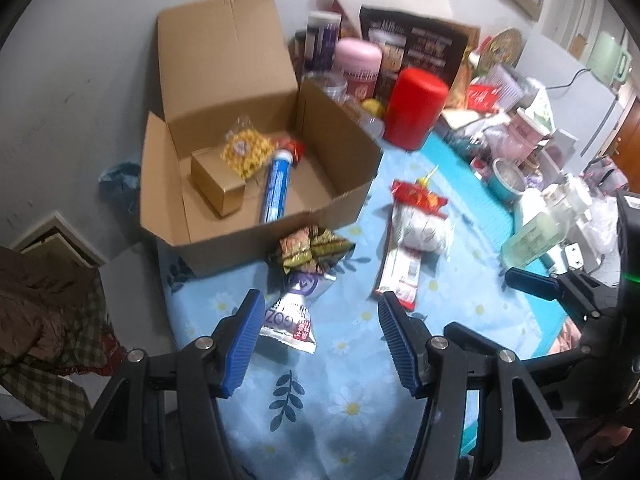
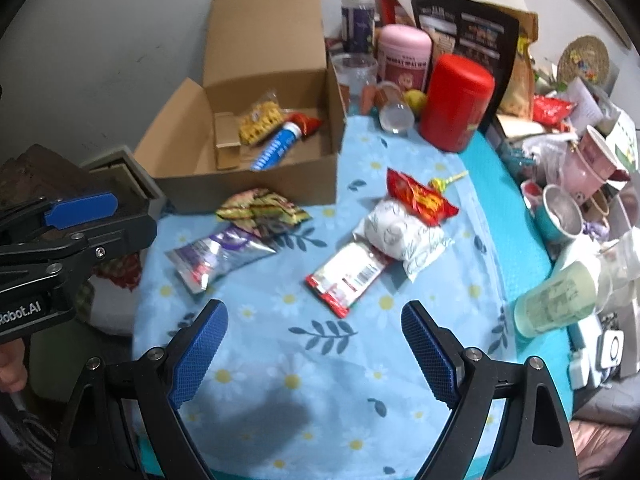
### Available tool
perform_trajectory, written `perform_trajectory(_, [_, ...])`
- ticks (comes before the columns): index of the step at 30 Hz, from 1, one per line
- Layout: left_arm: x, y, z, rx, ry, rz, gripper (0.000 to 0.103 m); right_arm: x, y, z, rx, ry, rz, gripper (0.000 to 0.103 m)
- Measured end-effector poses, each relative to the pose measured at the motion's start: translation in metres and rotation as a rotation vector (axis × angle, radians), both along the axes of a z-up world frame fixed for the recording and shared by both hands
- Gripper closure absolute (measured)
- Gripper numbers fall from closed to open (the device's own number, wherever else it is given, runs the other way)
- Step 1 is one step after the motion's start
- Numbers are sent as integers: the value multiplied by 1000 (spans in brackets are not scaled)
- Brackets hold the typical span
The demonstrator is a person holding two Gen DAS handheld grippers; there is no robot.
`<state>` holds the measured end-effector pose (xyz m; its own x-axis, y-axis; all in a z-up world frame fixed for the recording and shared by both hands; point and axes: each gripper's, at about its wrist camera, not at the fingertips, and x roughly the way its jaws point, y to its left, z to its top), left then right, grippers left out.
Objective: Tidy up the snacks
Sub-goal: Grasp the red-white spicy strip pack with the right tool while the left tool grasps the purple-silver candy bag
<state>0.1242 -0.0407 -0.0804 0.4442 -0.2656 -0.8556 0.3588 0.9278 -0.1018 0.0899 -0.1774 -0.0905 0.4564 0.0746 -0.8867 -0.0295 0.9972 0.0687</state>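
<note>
Brown cardboard box (image 1: 256, 128); light-blue daisy-and-leaf tablecloth (image 2: 320, 360); red canister (image 2: 456, 102); silver-purple snack pouch (image 2: 220, 258); red-yellow wrapper (image 2: 420, 198).

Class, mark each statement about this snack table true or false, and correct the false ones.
1. The cardboard box is open. True.
2. A blue tube lies inside the box. True.
3. The left claw grips the silver packet. False: it is open, with the packet lying on the cloth between its fingers.
4. The red canister lies in the box. False: it stands upright outside it.
5. The right claw is open and empty. True.
</note>
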Motion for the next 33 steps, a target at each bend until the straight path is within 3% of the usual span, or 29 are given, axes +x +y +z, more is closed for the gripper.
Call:
perform_trajectory(13, [43, -13, -70, 87, 95, -15, 44, 35, -18, -64, 60, 80, -16, 13])
perform_trajectory(20, [56, -9, -108, 123, 183, -13, 44, 65, -27, -93, 95, 96, -83, 13])
perform_trajectory(24, [56, -9, -118, 123, 190, -23, 44, 79, -30, -108, 104, 108, -147, 16])
perform_trajectory(27, [57, -10, -126, 147, 192, -39, 56, 85, -28, -120, 79, 131, -190, 20])
perform_trajectory(30, [57, -10, -131, 118, 212, -73, 69, 87, -23, -129, 28, 160, -239, 30])
perform_trajectory(33, [52, -9, -131, 111, 199, -108, 71, 81, -16, -128, -15, 145, -258, 40])
